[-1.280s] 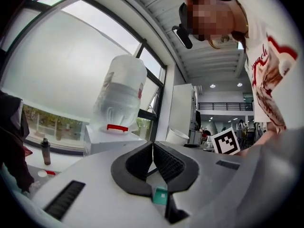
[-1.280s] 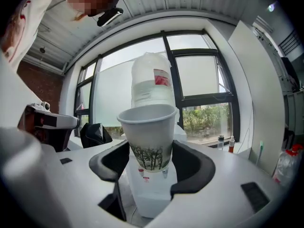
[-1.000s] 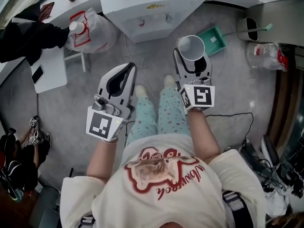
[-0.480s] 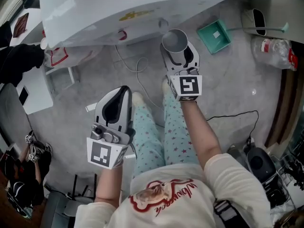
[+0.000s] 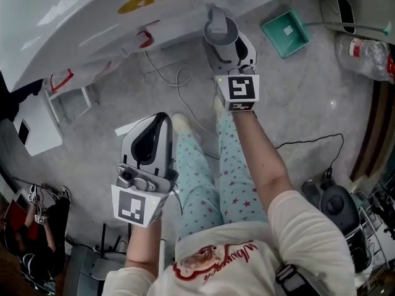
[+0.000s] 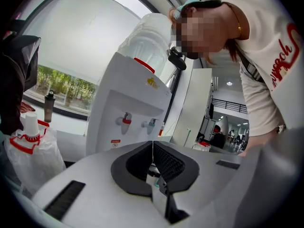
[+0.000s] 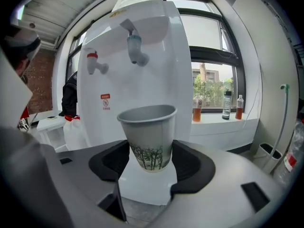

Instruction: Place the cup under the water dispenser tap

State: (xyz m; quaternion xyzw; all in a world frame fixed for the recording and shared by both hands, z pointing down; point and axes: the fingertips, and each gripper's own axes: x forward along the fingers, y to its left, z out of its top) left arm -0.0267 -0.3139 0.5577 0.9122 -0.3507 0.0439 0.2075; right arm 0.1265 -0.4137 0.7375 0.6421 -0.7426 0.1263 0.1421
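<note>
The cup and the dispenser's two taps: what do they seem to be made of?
The cup looks like paper: thin rolled rim, matte wall with a printed tree pattern. The blue tap and red tap look like glossy moulded plastic, though I can't be sure.

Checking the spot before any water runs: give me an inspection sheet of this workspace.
Surface: grey floor; no table in view.
Job's things: cup upright, held below the blue tap of the water dispenser, not set down.
Clutter: green dustpan; clear plastic with a red label.
Grippers: right hand-held gripper shut on the cup; left hand-held gripper shut, empty, away from the dispenser.
Cables: white cable and black cable on the floor.
Surroundings: window sill with bottles; tied white bag.
</note>
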